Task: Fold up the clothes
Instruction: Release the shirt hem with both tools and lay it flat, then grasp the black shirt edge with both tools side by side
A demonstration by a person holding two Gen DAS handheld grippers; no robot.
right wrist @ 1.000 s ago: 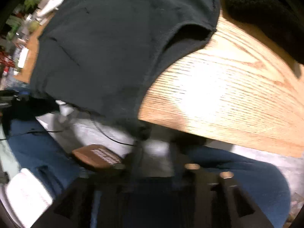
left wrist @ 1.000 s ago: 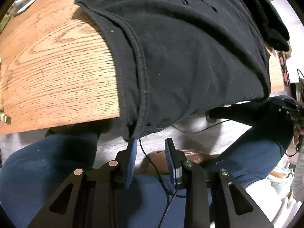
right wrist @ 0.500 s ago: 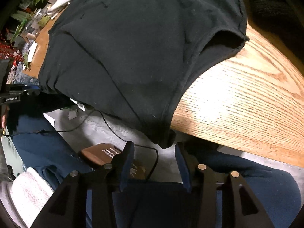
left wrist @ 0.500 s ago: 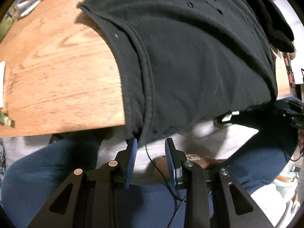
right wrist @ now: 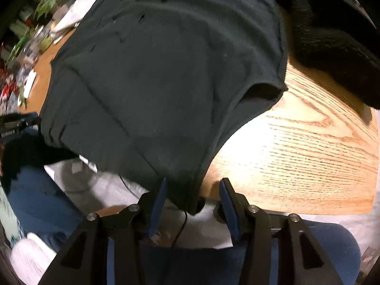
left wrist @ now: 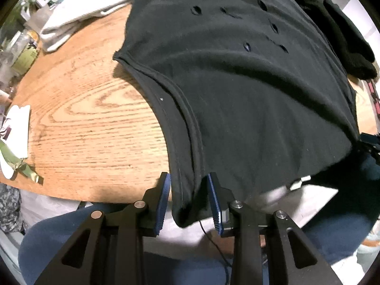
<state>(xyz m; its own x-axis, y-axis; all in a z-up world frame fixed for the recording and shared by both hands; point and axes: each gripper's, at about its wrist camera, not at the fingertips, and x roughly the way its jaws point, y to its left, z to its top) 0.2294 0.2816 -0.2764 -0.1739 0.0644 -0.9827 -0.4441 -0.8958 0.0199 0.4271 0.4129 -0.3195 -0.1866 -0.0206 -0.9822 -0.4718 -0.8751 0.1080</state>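
A black garment (left wrist: pixel 249 90) is seen spread flat on the wooden tabletop (left wrist: pixel 90 128), its near edge hanging over the tabletop rim toward a person's lap in blue trousers (left wrist: pixel 71 237). Several small holes (left wrist: pixel 247 47) are noted in the cloth, far from the overhanging edge.

Left gripper (left wrist: pixel 188 200): jaws are held apart, one blue pad on either side of the garment's hanging left corner. The hemmed corner is seen between the pads; contact with either pad cannot be told, and no clamping is visible.

Right gripper (right wrist: pixel 192 204): jaws are held wide apart. The garment's hanging right corner (right wrist: pixel 190 197) lies between them, nearer the left finger, with a clear gap to the right finger. The right-wrist view is partly blurred.

A sleeve opening (right wrist: pixel 263 92) is seen on the garment's right side, gaping on the tabletop. A second dark, fuzzy fabric item (right wrist: pixel 332 47) lies beyond the garment's right edge. A pale folded cloth (left wrist: pixel 78 16) lies beyond the garment's left far corner. A white card (left wrist: pixel 17 128) and camouflage-patterned scraps (left wrist: pixel 26 171) lie well left of the garment, near the tabletop rim. A thin black cable (right wrist: pixel 182 223) is seen below the garment's hanging corner
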